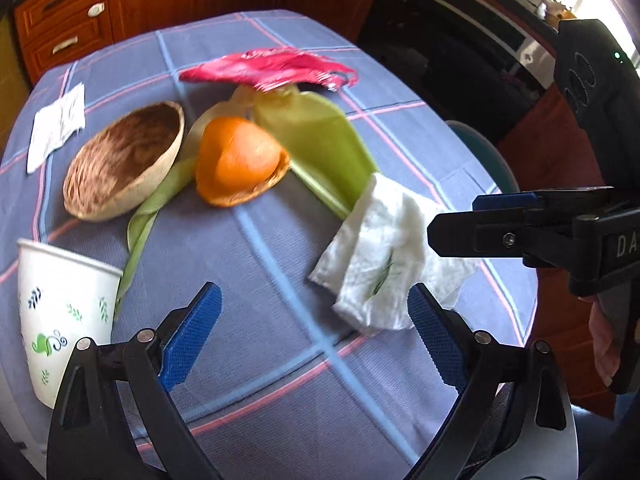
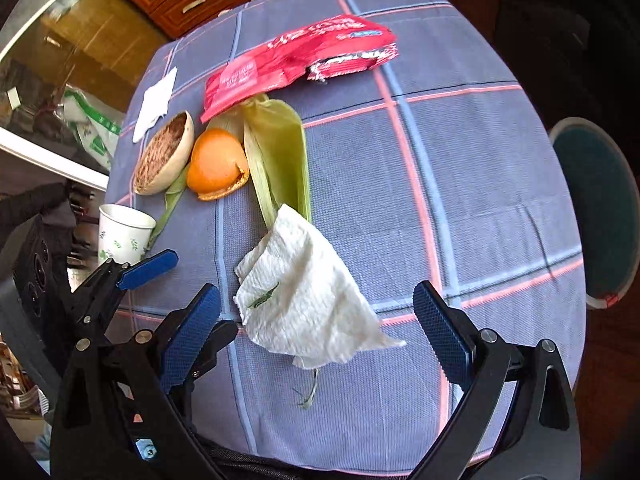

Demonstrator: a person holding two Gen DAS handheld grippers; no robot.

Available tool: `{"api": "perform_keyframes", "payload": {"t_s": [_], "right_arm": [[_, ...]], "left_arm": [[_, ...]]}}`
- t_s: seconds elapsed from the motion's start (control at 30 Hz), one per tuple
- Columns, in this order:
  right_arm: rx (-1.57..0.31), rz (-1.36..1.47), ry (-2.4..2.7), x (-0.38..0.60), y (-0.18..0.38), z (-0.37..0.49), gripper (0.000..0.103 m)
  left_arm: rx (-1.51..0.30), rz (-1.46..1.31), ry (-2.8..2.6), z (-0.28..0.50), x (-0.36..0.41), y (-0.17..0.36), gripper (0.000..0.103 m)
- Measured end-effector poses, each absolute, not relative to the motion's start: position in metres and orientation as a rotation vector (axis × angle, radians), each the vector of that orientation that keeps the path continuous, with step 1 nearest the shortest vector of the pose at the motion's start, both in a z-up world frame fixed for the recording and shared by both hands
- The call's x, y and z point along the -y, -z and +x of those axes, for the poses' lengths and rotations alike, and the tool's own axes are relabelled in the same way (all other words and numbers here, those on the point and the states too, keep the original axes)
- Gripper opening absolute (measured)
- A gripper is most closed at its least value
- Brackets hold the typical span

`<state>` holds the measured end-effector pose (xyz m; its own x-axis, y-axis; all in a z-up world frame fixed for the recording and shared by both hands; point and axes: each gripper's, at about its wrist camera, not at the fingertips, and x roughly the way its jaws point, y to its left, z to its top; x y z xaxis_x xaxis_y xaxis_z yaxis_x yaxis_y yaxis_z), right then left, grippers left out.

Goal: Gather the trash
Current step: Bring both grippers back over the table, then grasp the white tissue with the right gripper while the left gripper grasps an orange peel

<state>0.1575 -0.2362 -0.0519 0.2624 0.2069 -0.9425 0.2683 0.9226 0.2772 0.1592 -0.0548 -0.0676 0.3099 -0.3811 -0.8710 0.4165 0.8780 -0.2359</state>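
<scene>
While both grippers hang over a table covered by a blue checked cloth [image 2: 480, 184], neither holds anything: the left gripper [image 1: 314, 336] has its blue-padded fingers [image 1: 192, 336] spread wide over bare cloth, and the right gripper [image 2: 316, 332] is likewise spread wide, with a crumpled white napkin [image 2: 304, 292] lying on the cloth between its fingers but not pinched. The trash lies grouped on the table: beyond the napkin, which shows a small green leaf print, is a green corn husk [image 2: 280, 148], an orange peel [image 2: 216, 164] touching it, and a brown half shell [image 2: 164, 160] just beside the peel. A red snack wrapper [image 2: 296, 60] lies behind them; it carries white writing, too blurred to read. A paper cup [image 1: 64, 312] printed with green leaves stands upright near the table's edge, and a small white paper scrap [image 1: 56, 124] lies apart. On the right gripper's body, in the left view, the letters "DA" [image 1: 626, 246] can be read.
</scene>
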Motion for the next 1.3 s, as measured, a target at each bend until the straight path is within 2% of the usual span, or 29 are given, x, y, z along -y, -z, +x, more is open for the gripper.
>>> {"api": "perform_keyframes", "payload": {"t_s": [0.17, 0.23, 0.3, 0.37, 0.47, 0.87, 1.03, 1.1, 1.13, 1.17, 1.2, 1.3], "right_arm": [[-1.318, 0.396, 0.066, 0.234, 0.062, 0.161, 0.093], [-1.309, 0.356, 0.07, 0.23, 0.061, 0.16, 0.075], [-1.315, 0.328, 0.07, 0.228, 0.06, 0.159, 0.033], [-1.315, 0.316, 0.066, 0.227, 0.058, 0.157, 0.017], [-1.288, 0.32, 0.051, 0.23, 0.05, 0.152, 0.008], [-1.126, 0.487, 0.025, 0.275, -0.001, 0.135, 0.005], [-1.102, 0.516, 0.067, 0.298, -0.002, 0.131, 0.005], [-1.123, 0.526, 0.05, 0.297, 0.006, 0.131, 0.005], [-1.134, 0.527, 0.038, 0.296, 0.01, 0.131, 0.005], [-1.141, 0.528, 0.028, 0.295, 0.013, 0.13, 0.005], [-1.151, 0.532, 0.014, 0.292, 0.017, 0.131, 0.005], [-1.167, 0.535, -0.008, 0.287, 0.026, 0.133, 0.005]], "left_arm": [[-1.146, -0.014, 0.508, 0.164, 0.039, 0.071, 0.094], [-1.146, -0.029, 0.497, 0.17, 0.036, 0.07, 0.094], [-1.144, -0.043, 0.487, 0.175, 0.032, 0.068, 0.094], [-1.136, -0.059, 0.479, 0.181, 0.027, 0.064, 0.094], [-1.114, -0.071, 0.463, 0.189, 0.025, 0.057, 0.094], [-1.078, -0.026, 0.42, 0.219, 0.05, 0.053, 0.094], [-1.058, 0.019, 0.402, 0.229, 0.065, 0.056, 0.094], [-1.056, 0.03, 0.406, 0.231, 0.07, 0.059, 0.085], [-1.058, 0.037, 0.406, 0.232, 0.073, 0.061, 0.075], [-1.056, 0.05, 0.401, 0.232, 0.076, 0.062, 0.057], [-1.051, 0.07, 0.39, 0.232, 0.078, 0.064, 0.047], [-1.045, 0.077, 0.406, 0.229, 0.079, 0.062, 0.034]]}}
